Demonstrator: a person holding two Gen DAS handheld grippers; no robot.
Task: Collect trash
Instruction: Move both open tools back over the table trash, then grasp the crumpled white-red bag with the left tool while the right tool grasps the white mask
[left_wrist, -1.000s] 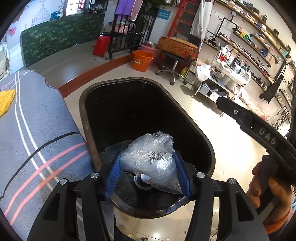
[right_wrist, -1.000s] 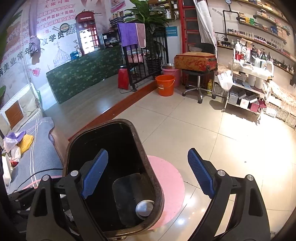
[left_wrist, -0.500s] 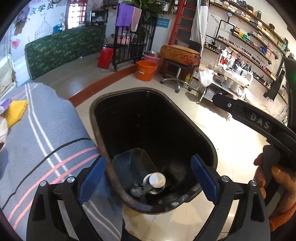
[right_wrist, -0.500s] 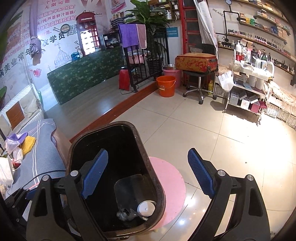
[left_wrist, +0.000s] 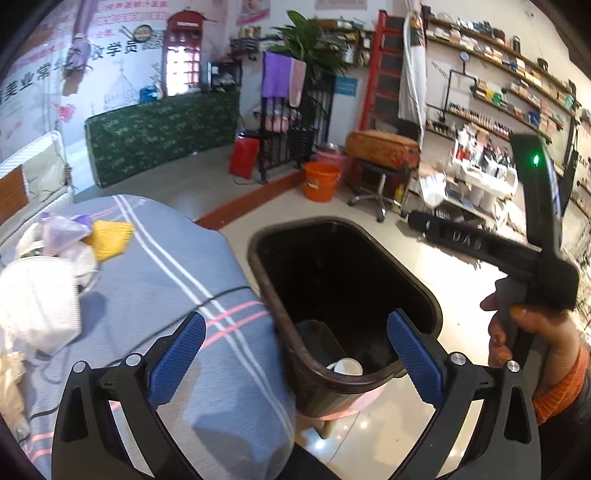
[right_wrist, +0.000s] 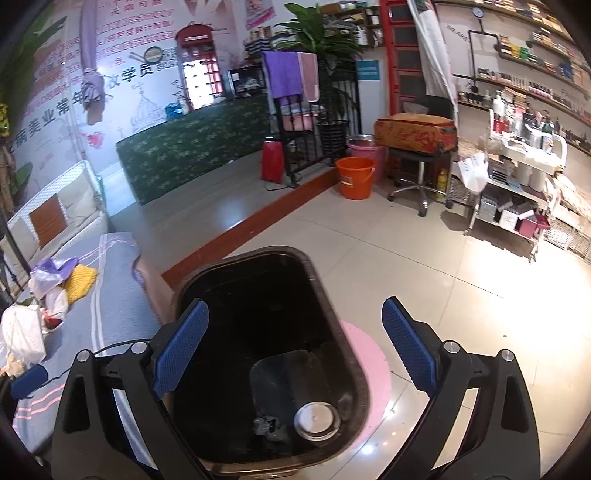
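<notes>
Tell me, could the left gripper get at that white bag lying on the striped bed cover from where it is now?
Probably yes. The left gripper, jaws opening with nothing between them, hangs beside the bin, and only bare striped cover lies between it and the white bag.

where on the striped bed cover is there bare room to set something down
Bare: the striped cover between the trash bin and the black cable. Crowded: its far end, with the white bag, yellow cloth and crumpled plastic.

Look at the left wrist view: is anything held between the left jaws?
No: the left gripper holds nothing; its jaws are opening above the black bin.
</notes>
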